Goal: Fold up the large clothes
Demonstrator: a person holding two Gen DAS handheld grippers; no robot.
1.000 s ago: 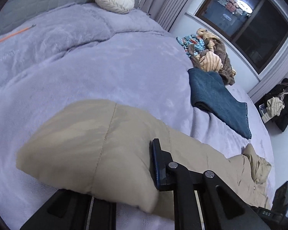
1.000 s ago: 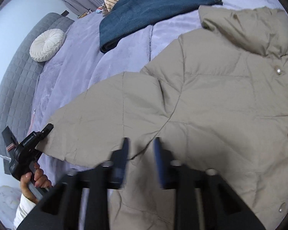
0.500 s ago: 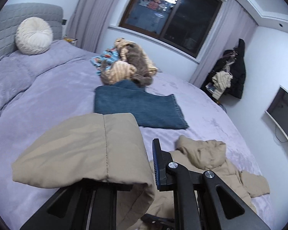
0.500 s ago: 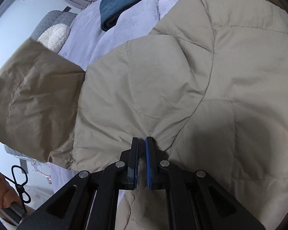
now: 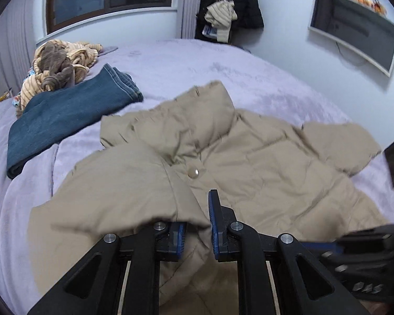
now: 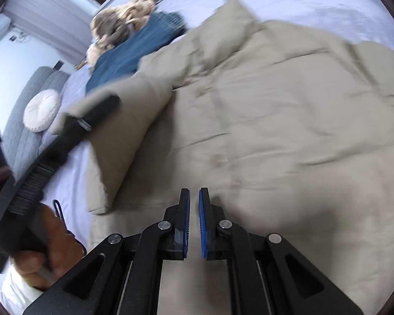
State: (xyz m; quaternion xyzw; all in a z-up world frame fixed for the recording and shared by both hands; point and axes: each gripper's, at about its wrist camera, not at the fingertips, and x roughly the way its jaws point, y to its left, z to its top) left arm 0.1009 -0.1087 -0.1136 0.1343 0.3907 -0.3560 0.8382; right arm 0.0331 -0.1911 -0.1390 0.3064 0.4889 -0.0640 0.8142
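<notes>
A beige puffer jacket (image 5: 262, 162) lies front up on the lilac bed, collar toward the far side. My left gripper (image 5: 197, 210) is shut on the jacket's sleeve (image 5: 123, 183), which is folded over the jacket's front. In the right wrist view the jacket (image 6: 289, 120) fills the frame and the folded sleeve (image 6: 128, 120) lies at the left with the left gripper (image 6: 92, 115) on it. My right gripper (image 6: 194, 204) hovers just above the jacket's lower front, its blue pads a narrow gap apart with nothing between them.
Folded blue jeans (image 5: 65, 113) and a heap of tan and brown clothes (image 5: 57, 65) lie on the bed (image 5: 223, 71) beyond the jacket. A wall monitor (image 5: 354, 42) and hanging coats (image 5: 228, 8) are at the back. A round cream cushion (image 6: 40, 110) rests by the grey headboard.
My left gripper has carried the sleeve up and over onto the jacket's front. My right gripper has let go of the jacket fabric and its pads have parted slightly.
</notes>
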